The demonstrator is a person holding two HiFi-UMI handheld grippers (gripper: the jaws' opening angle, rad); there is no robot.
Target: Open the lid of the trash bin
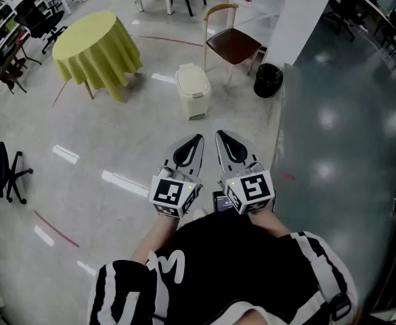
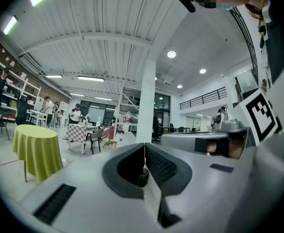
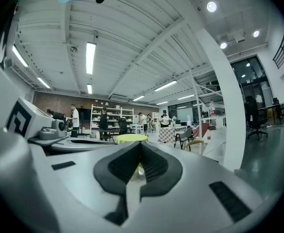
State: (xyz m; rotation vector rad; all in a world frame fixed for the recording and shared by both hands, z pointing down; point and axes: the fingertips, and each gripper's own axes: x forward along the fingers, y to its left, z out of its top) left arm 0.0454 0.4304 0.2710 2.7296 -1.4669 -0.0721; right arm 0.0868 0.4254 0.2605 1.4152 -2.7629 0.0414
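Left tool (image 1: pixel 198 138) and right tool (image 1: pixel 218 135), both closed on nothing, hover apart from the boxy, round-lidded cream trash bin (image 1: pixel 193 90).

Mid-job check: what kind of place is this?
Probably a large open workshop or lab hall: a polished floor with a round table under a yellow-green cloth, a cream trash bin near a chair, and storage shelves along the back wall.

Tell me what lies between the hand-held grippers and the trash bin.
Only bare glossy floor. The head view shows the left hand-held gripper and the right hand-held gripper, both shut, short of the trash bin, nothing between.
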